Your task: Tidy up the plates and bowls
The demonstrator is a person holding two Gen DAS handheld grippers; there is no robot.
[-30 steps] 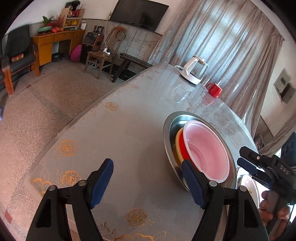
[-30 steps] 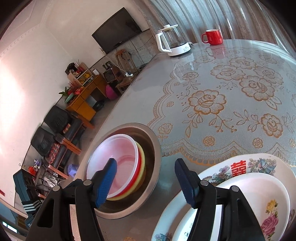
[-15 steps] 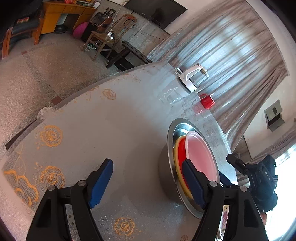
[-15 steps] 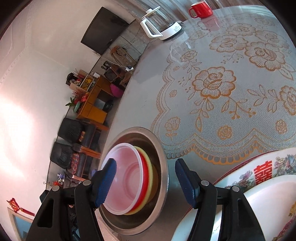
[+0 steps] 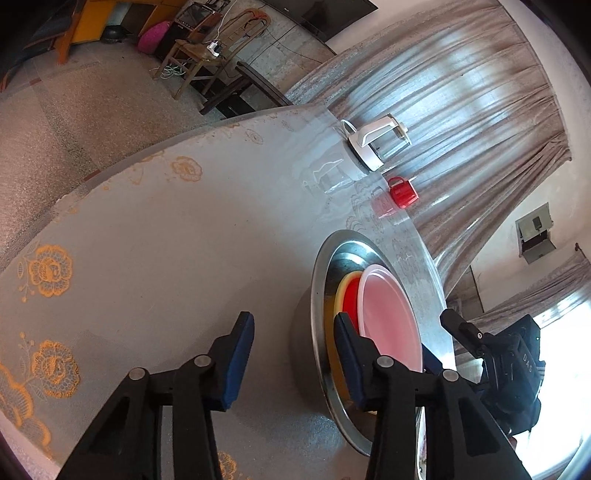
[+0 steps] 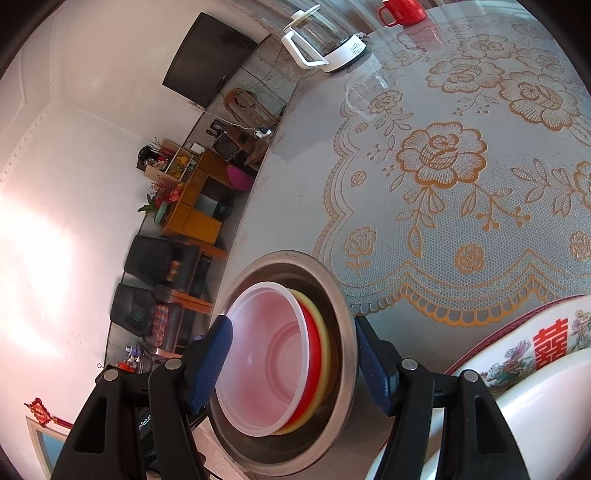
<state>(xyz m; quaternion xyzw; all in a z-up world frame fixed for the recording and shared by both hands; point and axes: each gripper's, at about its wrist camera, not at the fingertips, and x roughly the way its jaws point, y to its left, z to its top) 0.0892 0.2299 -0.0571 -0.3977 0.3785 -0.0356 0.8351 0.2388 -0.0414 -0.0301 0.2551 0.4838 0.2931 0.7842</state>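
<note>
2 grippers at the steel bowl [image 5: 314, 295] on the table [image 5: 166, 240]

Left gripper [image 5: 293, 360] has just been narrowing, jaws straddling the bowl's rim without pressing; right gripper [image 6: 295, 360] stands wide around the nested plastic bowls [image 6: 273, 354].

**Colours and patterns on the table**

Steel basin [image 6: 347, 332]: plain silver-grey. Bowls nested in it: top bowl [image 6: 273, 354] translucent pink-white, next bowl [image 6: 313, 347] red, lowest [image 6: 327, 343] yellow. Plates: large plate [image 6: 524, 343] white, maroon rim, red double-happiness character, flowers in pink and green; upper plate [image 6: 517, 413] plain white where seen. Tablecloth [image 6: 443, 166]: pale grey lace mesh with orange-gold roses and scalloped border. Mug [image 6: 402, 9]: red. Kettle [image 6: 325, 48]: white. Gripper pads [image 6: 212, 363]: blue, on black arms. Curtain [image 5: 461, 110]: grey.
</note>
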